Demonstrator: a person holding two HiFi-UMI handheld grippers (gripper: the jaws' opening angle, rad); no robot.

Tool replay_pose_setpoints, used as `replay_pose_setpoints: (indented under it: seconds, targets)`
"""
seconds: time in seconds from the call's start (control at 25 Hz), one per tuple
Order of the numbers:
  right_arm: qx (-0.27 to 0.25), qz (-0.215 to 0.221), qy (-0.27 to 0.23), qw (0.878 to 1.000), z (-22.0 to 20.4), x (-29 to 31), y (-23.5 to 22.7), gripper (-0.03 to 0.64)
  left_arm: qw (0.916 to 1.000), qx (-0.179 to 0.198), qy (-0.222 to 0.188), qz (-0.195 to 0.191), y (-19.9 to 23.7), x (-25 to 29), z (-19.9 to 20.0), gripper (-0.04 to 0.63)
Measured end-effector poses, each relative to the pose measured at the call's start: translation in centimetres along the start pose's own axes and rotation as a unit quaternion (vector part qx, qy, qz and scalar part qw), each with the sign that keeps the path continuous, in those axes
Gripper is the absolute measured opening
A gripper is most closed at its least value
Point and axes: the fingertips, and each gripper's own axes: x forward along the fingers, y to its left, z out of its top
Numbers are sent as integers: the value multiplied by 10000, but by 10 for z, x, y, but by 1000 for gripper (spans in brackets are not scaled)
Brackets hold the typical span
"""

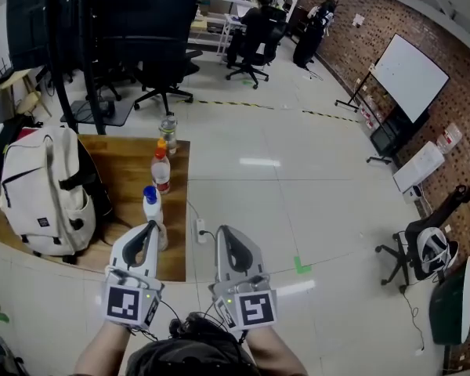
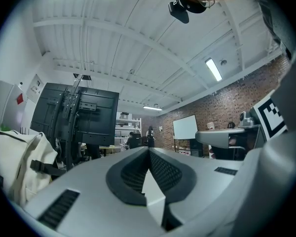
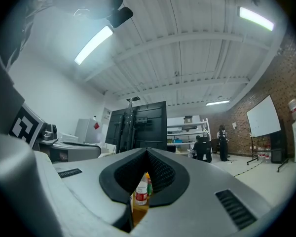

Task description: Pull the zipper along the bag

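A cream backpack point(image 1: 43, 190) with black straps stands upright on the left end of a wooden table point(image 1: 117, 159); a dark zip line crosses its front pocket. Part of it shows at the left edge of the left gripper view as the backpack point(image 2: 15, 162). My left gripper point(image 1: 150, 225) is held low in front of me, over the table's near right corner and well right of the bag, its jaws together on nothing. My right gripper point(image 1: 222, 229) sits beside it over the floor, shut and empty. Neither touches the bag. Both stay shut in their own views: left gripper point(image 2: 149, 149), right gripper point(image 3: 147, 151).
Three bottles point(image 1: 161, 169) stand in a row along the table's right edge, the nearest right by the left gripper. A power strip point(image 1: 201, 229) lies on the floor. Office chairs point(image 1: 166, 73), a whiteboard point(image 1: 409, 75) and people point(image 1: 254, 30) are farther back.
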Motion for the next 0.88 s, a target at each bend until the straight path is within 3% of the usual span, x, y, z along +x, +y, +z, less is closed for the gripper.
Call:
replay_pose_setpoints:
  seconds: [0.52,0.88]
  targets:
    - [204,269,-83,9994,-7,26,-65,12,9989,235,-66,412,-27,57,17,34]
    - [266,342,-4,9991,-23,57,-55,12,9978,275,99,602,14,64,4,34]
